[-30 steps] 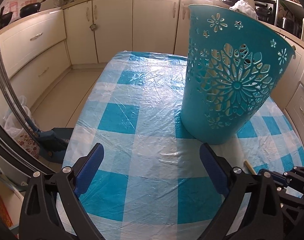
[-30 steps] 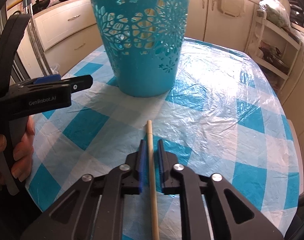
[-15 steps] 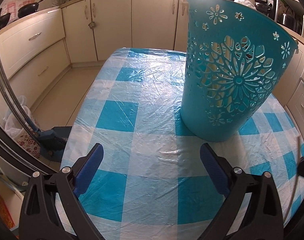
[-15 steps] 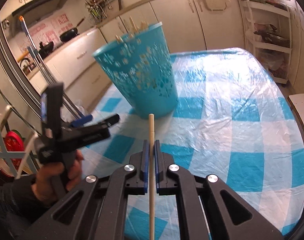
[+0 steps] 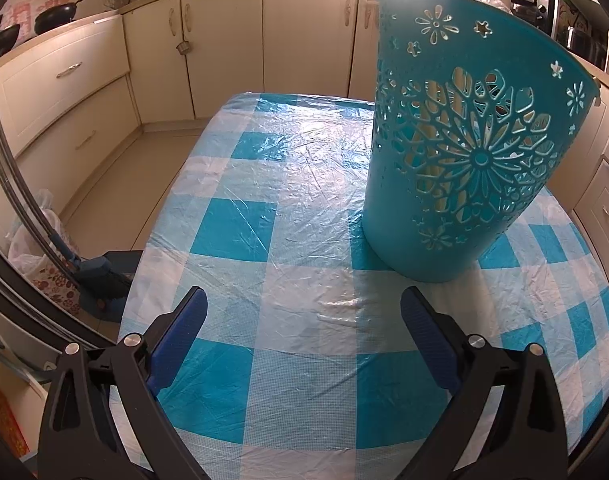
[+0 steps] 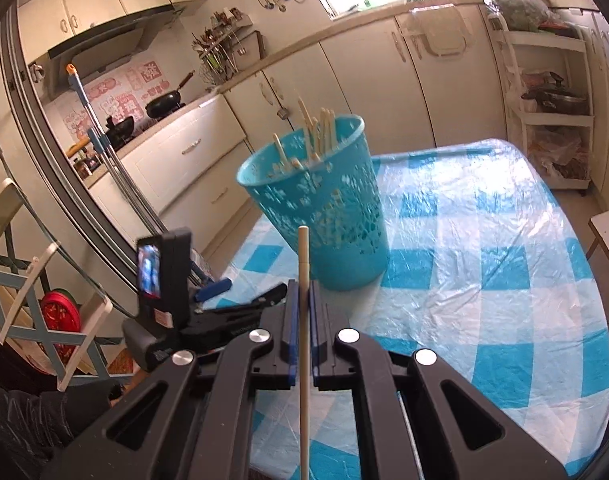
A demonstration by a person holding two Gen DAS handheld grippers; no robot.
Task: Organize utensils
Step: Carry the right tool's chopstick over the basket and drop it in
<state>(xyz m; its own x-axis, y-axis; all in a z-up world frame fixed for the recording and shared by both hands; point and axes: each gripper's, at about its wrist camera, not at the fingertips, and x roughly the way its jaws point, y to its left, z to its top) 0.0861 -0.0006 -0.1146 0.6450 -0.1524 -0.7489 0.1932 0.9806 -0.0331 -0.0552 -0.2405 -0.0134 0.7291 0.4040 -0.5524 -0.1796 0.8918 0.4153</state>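
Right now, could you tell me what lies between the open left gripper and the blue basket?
Only bare checked tablecloth lies between the left gripper and the basket, seen in the left wrist view.

No readable text. Left gripper [image 6: 260, 300] body has a white label, too blurred; pink wall decals [image 6: 116, 92] behind the stove illegible.

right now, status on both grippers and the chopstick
Right gripper shut on chopstick, clear of the table. Left gripper open, empty. Teal basket ahead, chopsticks already inside; path clear.
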